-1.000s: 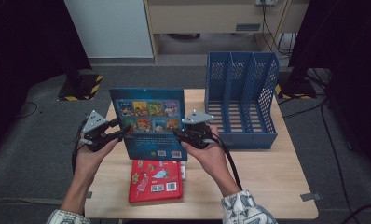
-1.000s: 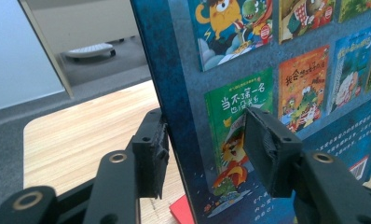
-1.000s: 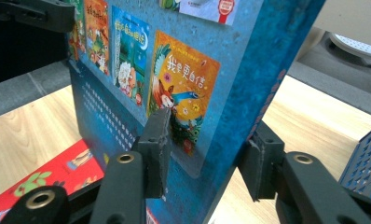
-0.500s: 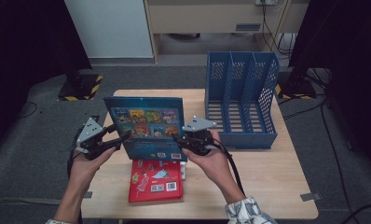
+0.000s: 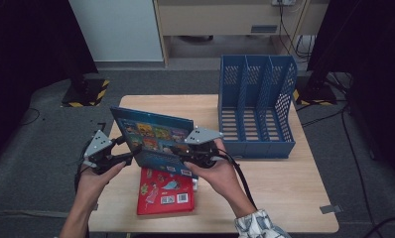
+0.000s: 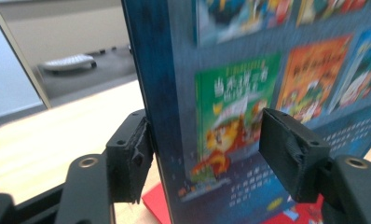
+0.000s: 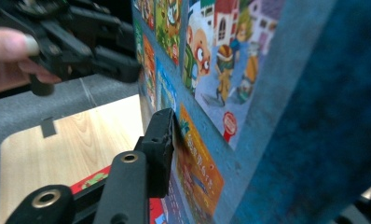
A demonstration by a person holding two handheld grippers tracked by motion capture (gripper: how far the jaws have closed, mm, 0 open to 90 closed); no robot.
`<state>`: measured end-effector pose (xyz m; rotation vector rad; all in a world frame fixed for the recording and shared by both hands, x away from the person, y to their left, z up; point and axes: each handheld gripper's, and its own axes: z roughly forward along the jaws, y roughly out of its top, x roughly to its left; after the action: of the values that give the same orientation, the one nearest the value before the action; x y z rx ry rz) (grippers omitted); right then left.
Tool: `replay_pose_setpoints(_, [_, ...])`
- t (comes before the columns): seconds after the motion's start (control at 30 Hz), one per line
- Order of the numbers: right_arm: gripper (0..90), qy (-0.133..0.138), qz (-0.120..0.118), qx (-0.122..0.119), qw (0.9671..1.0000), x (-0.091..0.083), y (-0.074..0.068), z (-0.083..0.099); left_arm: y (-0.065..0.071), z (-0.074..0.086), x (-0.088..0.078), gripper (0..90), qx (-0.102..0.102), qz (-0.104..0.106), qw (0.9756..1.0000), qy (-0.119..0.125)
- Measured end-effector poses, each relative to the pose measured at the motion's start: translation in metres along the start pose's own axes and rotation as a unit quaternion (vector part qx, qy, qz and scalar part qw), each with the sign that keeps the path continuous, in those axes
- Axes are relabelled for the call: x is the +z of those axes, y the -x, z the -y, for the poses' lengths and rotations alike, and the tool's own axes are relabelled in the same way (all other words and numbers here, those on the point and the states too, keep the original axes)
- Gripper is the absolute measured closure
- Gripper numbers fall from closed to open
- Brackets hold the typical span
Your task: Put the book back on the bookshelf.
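Blue book (image 5: 153, 139): held upright above the table (image 5: 285, 188), over the red book (image 5: 163, 191).
Left gripper (image 5: 121, 157): jaws have just been opening; one pad stands off the cover.
Right gripper (image 5: 183, 151): clamped on the book's edge.
Advice: carry it on the right grip alone, spine level, toward the blue file rack (image 5: 257, 106).

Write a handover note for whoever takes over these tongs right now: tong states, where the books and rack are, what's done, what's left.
Left tongs: jaws have just been opening; blue book sits between them, one pad off the cover.
Right tongs: shut on the blue book's other edge, carrying it tilted above the table.
Red book: flat on the table, under the blue one.
Blue file rack: on the table's far right, slots empty.
Done: blue book lifted.
Left, probably: slot the blue book into the rack, then the red book.
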<state>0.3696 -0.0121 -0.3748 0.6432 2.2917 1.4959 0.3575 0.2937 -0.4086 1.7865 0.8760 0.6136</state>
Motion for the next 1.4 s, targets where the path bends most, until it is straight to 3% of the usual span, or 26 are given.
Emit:
replay_pose_setpoints(0.3, [69.8, 0.014, -0.018, -0.006, 0.9997, -0.001, -0.002, -0.001, 0.005, 0.022, 0.016, 24.5, -0.010, -0.004, 0.9996, -0.026])
replay_pose_setpoints(0.53, [70.5, 0.031, -0.022, -0.003, 0.9993, -0.002, -0.003, -0.003, 0.007, 0.037, 0.026, 21.2, -0.029, -0.005, 0.9986, -0.044])
replay_pose_setpoints(0.93, [64.4, 0.062, -0.045, 0.001, 0.9970, -0.003, -0.005, -0.014, 0.009, 0.043, 0.028, 18.4, -0.040, -0.007, 0.9980, -0.049])
replay_pose_setpoints(1.4, [68.6, 0.091, -0.055, 0.012, 0.9943, -0.004, 0.000, -0.026, 0.008, 0.043, 0.029, 18.6, -0.042, -0.004, 0.9979, -0.049])
